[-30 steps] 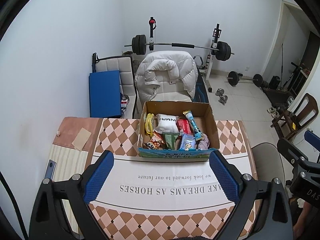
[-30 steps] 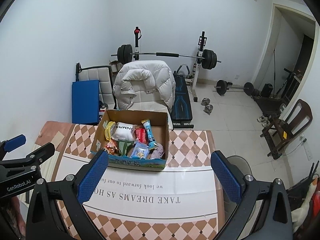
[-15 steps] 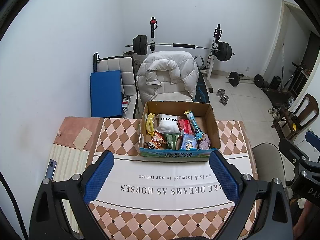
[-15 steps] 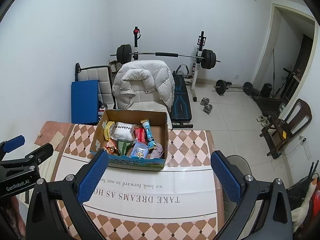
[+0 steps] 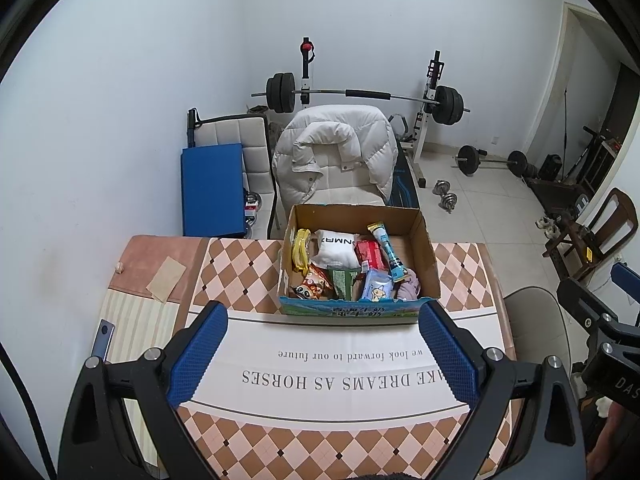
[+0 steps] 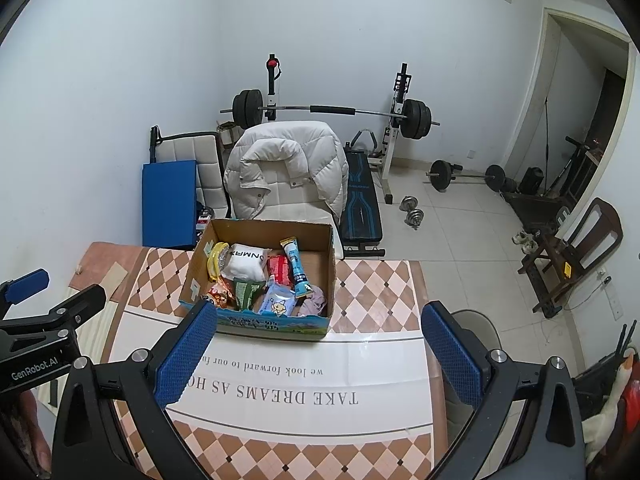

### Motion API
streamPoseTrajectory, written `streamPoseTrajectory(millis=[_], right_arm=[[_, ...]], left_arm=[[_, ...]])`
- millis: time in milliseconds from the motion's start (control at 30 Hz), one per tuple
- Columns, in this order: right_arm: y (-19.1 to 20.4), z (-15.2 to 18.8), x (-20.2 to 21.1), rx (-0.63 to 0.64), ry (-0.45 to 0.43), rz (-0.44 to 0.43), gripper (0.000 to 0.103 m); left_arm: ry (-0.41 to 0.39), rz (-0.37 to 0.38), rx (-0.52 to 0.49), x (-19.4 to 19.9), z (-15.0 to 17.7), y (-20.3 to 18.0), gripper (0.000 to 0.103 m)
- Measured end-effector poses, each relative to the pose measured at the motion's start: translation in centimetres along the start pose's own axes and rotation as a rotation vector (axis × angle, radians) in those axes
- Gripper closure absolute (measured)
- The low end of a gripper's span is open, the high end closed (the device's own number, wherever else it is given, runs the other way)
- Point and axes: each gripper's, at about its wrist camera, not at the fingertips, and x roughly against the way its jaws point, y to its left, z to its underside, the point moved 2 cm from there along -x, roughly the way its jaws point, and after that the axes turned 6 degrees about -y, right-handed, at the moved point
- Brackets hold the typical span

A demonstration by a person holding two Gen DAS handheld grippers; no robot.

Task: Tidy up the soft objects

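An open cardboard box point(image 5: 428, 258) point(image 6: 192, 276) stands at the far side of the table. It holds a white folded cloth point(image 5: 335, 249) point(image 6: 244, 265), a yellow item point(image 5: 300, 252), a red packet point(image 5: 370, 254), a blue tube point(image 5: 390, 254) point(image 6: 297, 266), snack bags point(image 5: 316, 284), a blue tissue pack point(image 5: 376, 286) point(image 6: 278, 300) and a purple cloth point(image 5: 408, 290) point(image 6: 314, 300). My left gripper point(image 5: 322, 354) is open and empty, held above the table short of the box. My right gripper point(image 6: 318, 358) is open and empty, to the right of the left one.
The table point(image 5: 240, 264) has a checkered cloth with a white printed band. A chair with a white puffer jacket point(image 5: 336, 152) stands behind the box. A blue mat point(image 5: 212, 188) leans at the wall. A barbell rack point(image 5: 360, 94) and dumbbells point(image 5: 446, 198) stand beyond.
Both views have shifted very slightly; the box sits marginally further right in the left view and further left in the right view. Both grippers stay open.
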Motion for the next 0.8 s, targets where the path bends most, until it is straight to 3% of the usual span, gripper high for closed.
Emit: streamPoseTrajectory(millis=[800], right_arm=[[-0.78, -0.64, 0.63, 0.003, -0.01, -0.001, 0.0]], left_arm=[[-0.004, 0.002, -0.002, 0.33, 0.16, -0.08, 0.005]])
